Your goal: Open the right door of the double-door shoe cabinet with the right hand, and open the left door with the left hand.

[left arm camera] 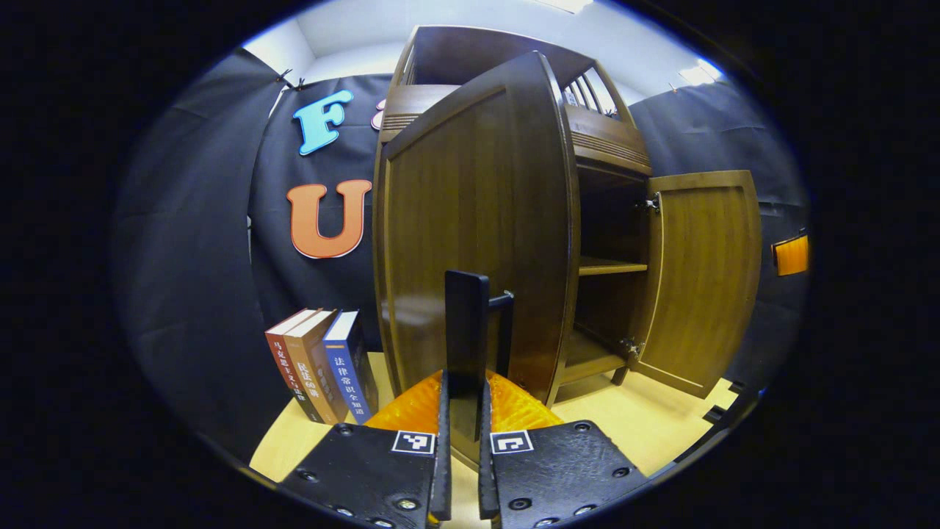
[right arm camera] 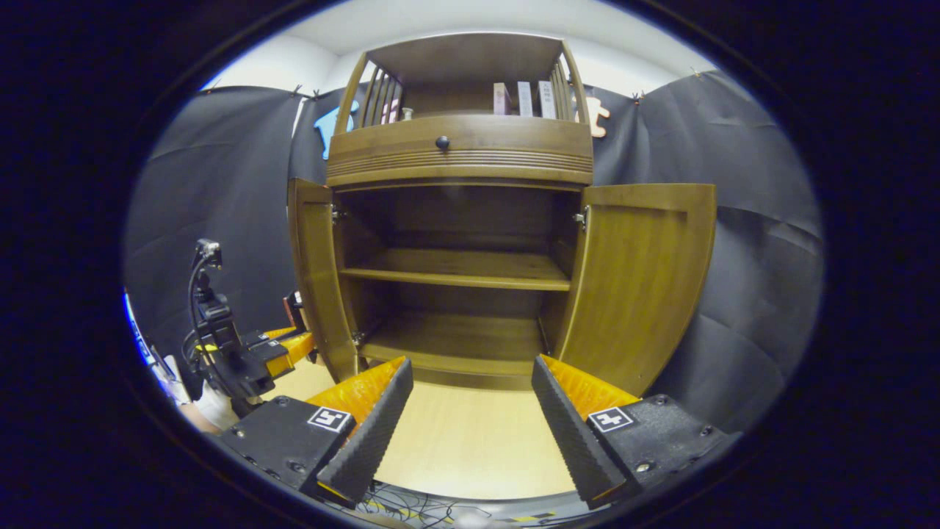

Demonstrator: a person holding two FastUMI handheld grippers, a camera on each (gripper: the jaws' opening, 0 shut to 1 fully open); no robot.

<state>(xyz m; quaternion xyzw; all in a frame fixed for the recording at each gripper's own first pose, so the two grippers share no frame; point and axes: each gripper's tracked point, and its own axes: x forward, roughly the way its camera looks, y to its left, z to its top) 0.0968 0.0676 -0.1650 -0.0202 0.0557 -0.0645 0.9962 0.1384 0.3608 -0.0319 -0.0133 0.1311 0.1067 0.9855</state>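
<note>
Already the right door stands wide with the right hand-held gripper released before the shoe cabinet, while the left door, half swung, is drawn by its handle clenched in the left hand-held gripper, so further outward pulling is judged needed

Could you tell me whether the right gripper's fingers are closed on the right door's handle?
No, the right gripper is open over the bare floor, apart from the already open right door.
</note>
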